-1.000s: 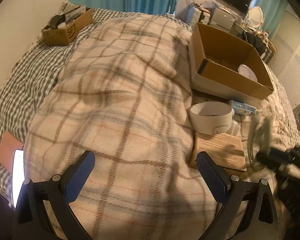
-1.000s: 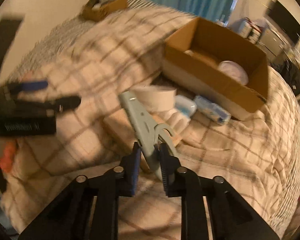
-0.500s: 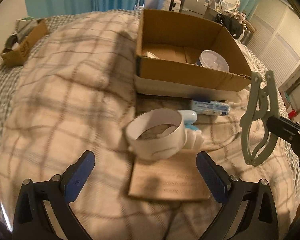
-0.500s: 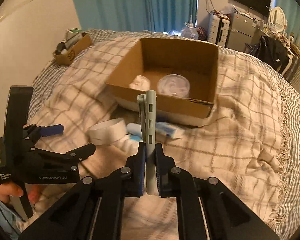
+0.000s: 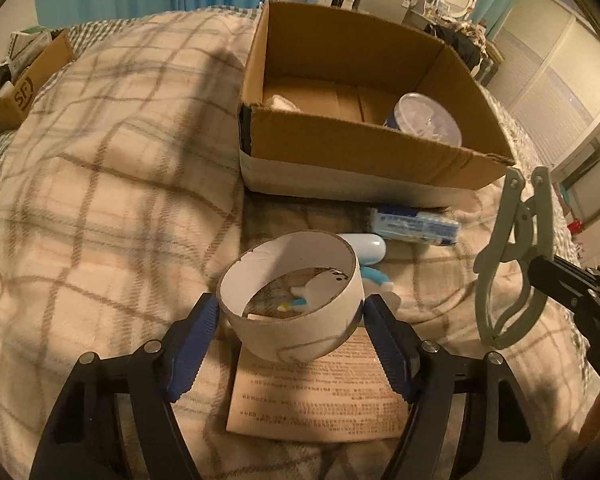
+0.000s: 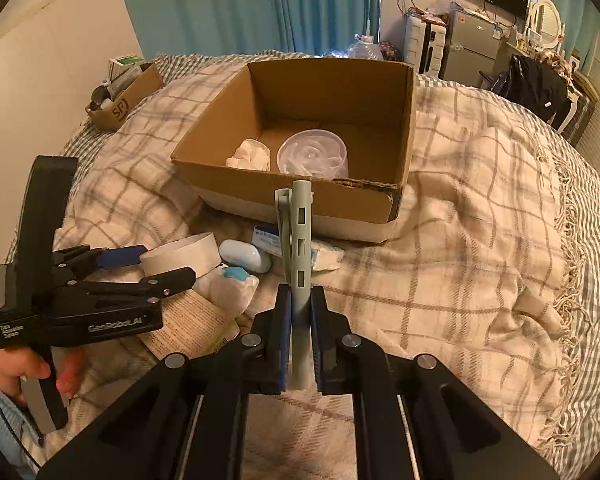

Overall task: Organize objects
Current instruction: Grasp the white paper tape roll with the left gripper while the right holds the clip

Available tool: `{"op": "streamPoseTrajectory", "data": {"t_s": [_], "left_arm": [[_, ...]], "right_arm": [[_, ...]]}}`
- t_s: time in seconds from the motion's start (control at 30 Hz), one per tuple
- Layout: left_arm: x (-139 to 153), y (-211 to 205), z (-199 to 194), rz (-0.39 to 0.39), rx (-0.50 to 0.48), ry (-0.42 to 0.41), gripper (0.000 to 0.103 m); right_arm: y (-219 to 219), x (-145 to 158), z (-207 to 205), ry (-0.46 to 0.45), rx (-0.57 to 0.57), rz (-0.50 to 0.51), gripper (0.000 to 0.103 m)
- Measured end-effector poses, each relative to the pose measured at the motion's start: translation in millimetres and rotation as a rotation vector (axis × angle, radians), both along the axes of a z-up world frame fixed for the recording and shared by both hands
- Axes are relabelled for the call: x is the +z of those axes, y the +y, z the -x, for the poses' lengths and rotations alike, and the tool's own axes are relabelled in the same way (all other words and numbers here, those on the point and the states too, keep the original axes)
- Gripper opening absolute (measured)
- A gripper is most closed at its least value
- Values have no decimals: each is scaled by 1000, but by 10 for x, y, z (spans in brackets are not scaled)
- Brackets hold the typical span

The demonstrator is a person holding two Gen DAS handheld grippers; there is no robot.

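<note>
My left gripper (image 5: 290,316) has its fingers on both sides of a white cardboard ring (image 5: 290,312) that lies on a printed paper sheet (image 5: 316,400); the pads touch its sides. It shows from the side in the right wrist view (image 6: 156,266). My right gripper (image 6: 300,332) is shut on a grey-green plastic clip (image 6: 298,240), held upright above the blanket; the clip also shows in the left wrist view (image 5: 508,264). An open cardboard box (image 5: 364,136) behind holds a clear round tub (image 5: 424,118) and crumpled white tissue (image 6: 250,156).
A blue-white tissue pack (image 5: 412,226), a pale blue oval case (image 6: 244,256) and a white-blue soft item (image 6: 232,284) lie between the ring and the box (image 6: 300,200). A small cardboard box (image 6: 126,98) of oddments sits far left. The plaid blanket (image 6: 480,240) covers the bed.
My left gripper moved forward and closed around the cardboard ring. My right gripper, still holding the clip, stayed nearly in place before the box.
</note>
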State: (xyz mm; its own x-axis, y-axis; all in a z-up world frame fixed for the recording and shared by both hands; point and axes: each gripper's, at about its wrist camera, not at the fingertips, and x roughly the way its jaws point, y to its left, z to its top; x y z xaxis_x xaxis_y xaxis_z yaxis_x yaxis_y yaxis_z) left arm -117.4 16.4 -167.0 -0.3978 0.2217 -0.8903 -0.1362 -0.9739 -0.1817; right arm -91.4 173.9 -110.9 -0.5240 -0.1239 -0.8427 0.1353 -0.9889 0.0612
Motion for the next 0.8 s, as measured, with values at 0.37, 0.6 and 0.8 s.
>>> {"op": "streamPoseTrajectory", "data": {"t_s": [0.37,0.6,0.8], "left_arm": [[816,-25,-406,-44,-13,185,73],[1411,8,-482,-51,-22,318,73],[1717,60,-254,-46,-14,382,73]], "right_arm": [[-87,556,-286,107,3,-13,8],[-136,1032,-351,188,11,-41,8],[-144,1373,-153,250,16,-47,8]]}}
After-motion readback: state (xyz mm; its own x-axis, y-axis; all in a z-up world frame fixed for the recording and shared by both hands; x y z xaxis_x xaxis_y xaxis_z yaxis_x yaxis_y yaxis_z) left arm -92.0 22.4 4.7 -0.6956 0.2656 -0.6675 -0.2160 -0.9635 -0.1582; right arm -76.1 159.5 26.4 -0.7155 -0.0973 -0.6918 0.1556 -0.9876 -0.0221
